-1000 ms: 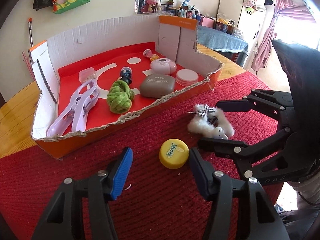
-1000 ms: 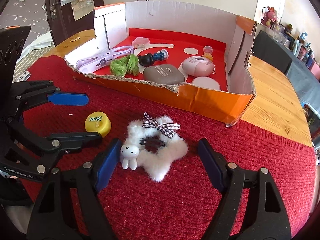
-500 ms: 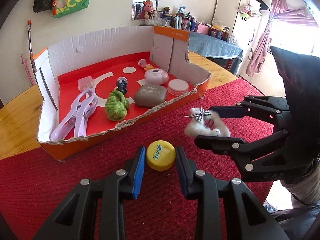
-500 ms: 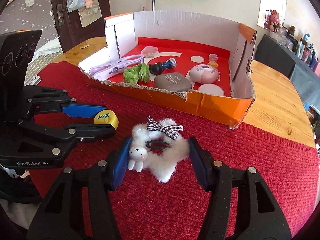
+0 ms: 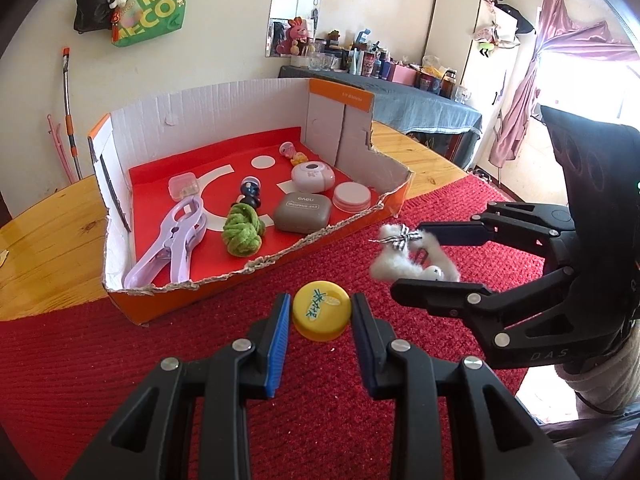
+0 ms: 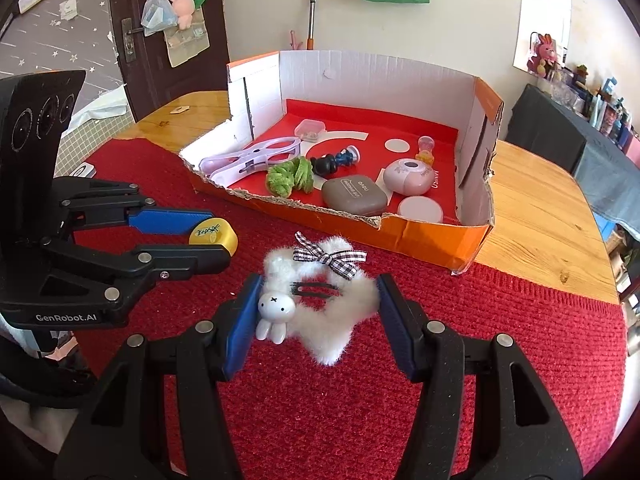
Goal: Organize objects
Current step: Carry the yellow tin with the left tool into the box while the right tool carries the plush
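My left gripper point(image 5: 321, 314) is shut on a yellow round cap point(image 5: 322, 310), held just above the red mat; from the right wrist view the same cap point(image 6: 214, 234) sits between the left gripper's point(image 6: 212, 240) blue pads. My right gripper point(image 6: 318, 308) is shut on a white fluffy hair clip point(image 6: 320, 304) with a checked bow and a small white rabbit figure, also lifted off the mat. In the left wrist view that clip point(image 5: 408, 252) hangs between the right gripper's point(image 5: 416, 252) black fingers. The orange cardboard box point(image 5: 120, 276) lies beyond both.
Inside the box point(image 6: 476, 236) lie a lilac clip point(image 5: 172, 236), a green yarn ball point(image 5: 242, 230), a grey case point(image 5: 302, 212), a pink round case point(image 5: 314, 176), a white disc point(image 5: 352, 196) and small figures. A red mat point(image 5: 80, 360) covers the wooden table point(image 6: 540, 208).
Both grippers closed, the left on the yellow cap and the right on the fluffy clip, and both then rose a little off the mat with their objects.
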A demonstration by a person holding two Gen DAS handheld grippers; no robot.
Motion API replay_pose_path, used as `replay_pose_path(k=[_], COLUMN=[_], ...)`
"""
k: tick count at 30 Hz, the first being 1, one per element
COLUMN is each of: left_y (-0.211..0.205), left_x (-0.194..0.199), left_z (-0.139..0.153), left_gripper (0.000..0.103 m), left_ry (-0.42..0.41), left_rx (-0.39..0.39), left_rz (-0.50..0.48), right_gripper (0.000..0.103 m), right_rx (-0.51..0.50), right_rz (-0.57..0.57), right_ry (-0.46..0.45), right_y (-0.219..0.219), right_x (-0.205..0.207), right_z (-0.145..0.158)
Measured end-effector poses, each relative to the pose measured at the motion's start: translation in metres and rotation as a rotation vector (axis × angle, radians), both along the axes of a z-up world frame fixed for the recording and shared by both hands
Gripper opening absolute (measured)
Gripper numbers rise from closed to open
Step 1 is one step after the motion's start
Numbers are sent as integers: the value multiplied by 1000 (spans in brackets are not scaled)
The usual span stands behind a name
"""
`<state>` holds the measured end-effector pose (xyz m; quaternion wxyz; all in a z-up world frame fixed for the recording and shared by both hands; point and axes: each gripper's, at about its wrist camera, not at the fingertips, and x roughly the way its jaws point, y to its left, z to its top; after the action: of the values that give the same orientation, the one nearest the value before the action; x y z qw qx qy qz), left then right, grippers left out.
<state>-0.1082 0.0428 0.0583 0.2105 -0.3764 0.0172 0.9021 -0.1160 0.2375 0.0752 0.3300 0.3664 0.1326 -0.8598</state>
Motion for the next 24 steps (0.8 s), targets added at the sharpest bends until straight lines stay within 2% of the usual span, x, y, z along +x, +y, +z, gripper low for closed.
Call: replay_pose_path(k=[7,13,18,24], left_y=[-4,-12,-14,-13], left_x=[2,-18,-54,-108], left_z=[10,28,40,41], left_gripper=[32,32,32,32], left_ry=[15,25,13,-46], left_rx=[14,36,32,20], left_rz=[7,27,51,84], right_gripper=[55,55,55,55], right_rx=[-22,-38,-27,12], right_rz=[16,14,-1,-63], right_ry=[0,41,65,1], right_y=[0,-4,-20,-49], right_x=[3,-10,-47,-118], right_z=[8,33,58,64])
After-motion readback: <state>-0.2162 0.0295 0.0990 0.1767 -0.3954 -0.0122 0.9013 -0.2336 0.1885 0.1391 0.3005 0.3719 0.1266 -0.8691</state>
